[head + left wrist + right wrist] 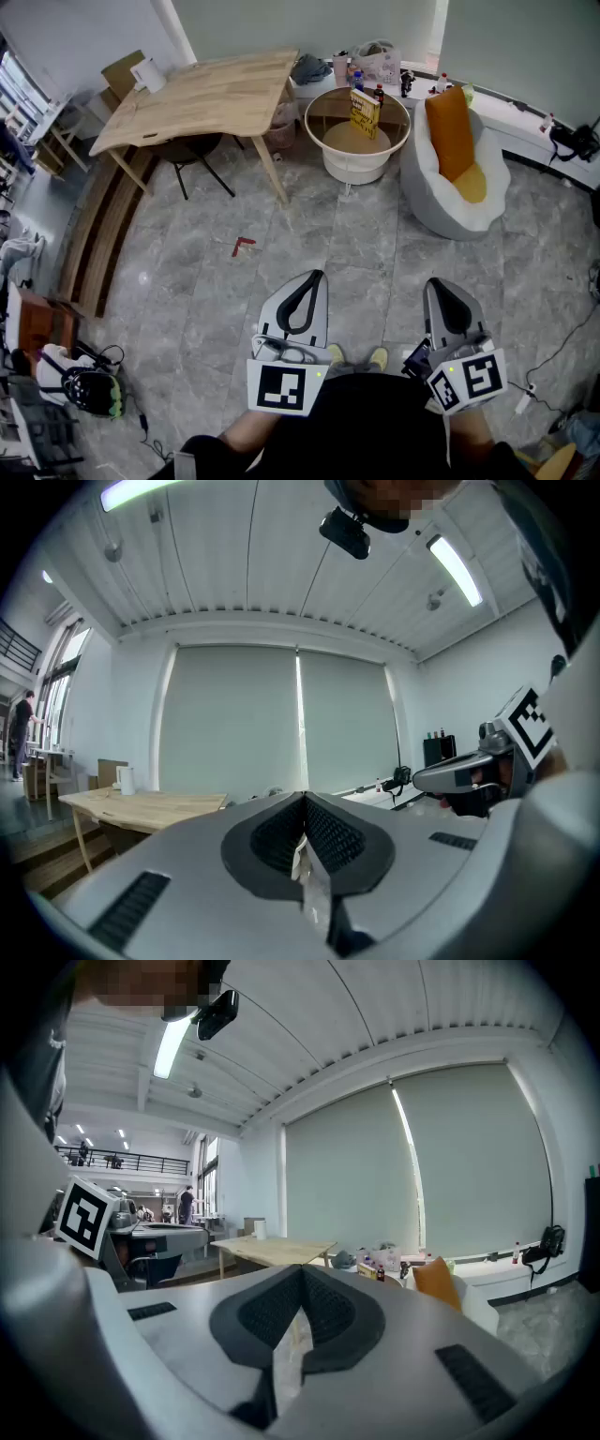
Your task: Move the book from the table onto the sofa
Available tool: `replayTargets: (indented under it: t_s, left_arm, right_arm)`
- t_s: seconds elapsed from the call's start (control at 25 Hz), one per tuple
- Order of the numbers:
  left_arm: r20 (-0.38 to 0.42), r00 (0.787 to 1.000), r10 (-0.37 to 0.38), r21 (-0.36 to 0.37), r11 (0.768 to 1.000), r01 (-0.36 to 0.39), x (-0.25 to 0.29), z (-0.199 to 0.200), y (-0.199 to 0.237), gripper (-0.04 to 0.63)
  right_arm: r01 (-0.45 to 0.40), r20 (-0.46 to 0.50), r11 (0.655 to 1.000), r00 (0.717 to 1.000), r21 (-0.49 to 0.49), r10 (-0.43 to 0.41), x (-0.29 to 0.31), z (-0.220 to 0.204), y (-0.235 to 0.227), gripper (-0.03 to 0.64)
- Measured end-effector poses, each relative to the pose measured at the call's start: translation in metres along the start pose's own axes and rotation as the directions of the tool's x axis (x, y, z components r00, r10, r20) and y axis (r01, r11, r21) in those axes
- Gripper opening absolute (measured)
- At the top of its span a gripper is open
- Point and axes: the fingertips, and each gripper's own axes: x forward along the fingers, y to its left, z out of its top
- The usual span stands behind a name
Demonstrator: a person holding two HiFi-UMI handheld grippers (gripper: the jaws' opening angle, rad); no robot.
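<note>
Book (365, 111) position: far side of the room, on the round white bench (349, 164), well apart from both claws. Both claws are held near the person's body at the near edge of the head view, over the grey tiled floor (309, 225). The book lies far and slightly right of the left claw (314, 277), and far and left of the right claw (439, 283).

Claw state: the left claw (305, 803) has its jaws pressed together, with nothing between the ribbed pads. The right claw (302, 1274) is likewise pressed together and empty. In the right gripper view the book (366, 1270) shows as a small yellow patch just above the claw tips; detail is too small to read.

Book appearance: yellow cover with dark print. The print cannot be read.

Book orientation: the book stands on its lower edge, long axis upright. Its cover faces the near side. Whether it leans on anything cannot be told.

Surroundings: the white sofa (441, 211) stands just right of the round white bench and carries an orange cushion (450, 131). Bottles (379, 94) stand just beyond the book. A wooden bench (202, 98) stands to the left.
</note>
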Motion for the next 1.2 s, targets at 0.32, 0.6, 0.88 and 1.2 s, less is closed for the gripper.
replayTargets:
  t_s: [0.32,0.6,0.88,1.2]
  left_arm:
    - [0.004,1.0,0.004,-0.022,1.0,-0.004,-0.013,-0.008,0.032,0.006]
    - [0.018,1.0,-0.01,-0.026,1.0,0.011,-0.022,-0.01,0.046,0.006]
    - [0.03,0.999,-0.024,-0.035,0.999,0.025,-0.026,-0.013,0.051,0.006]
    - [0.016,1.0,-0.022,-0.051,0.998,0.023,-0.027,-0.016,0.057,0.006]
  right_arm:
    - [0.061,0.028,0.997,0.998,-0.036,-0.06,0.012,0.005,0.012,0.009]
    - [0.103,0.049,0.995,0.993,-0.003,-0.103,0.005,0.009,0.008,0.009]
    - [0.134,0.053,0.988,0.99,-0.081,-0.13,-0.005,0.018,0.015,0.009]
    - [0.121,0.051,0.986,0.992,-0.113,-0.116,-0.003,0.027,0.02,0.009]
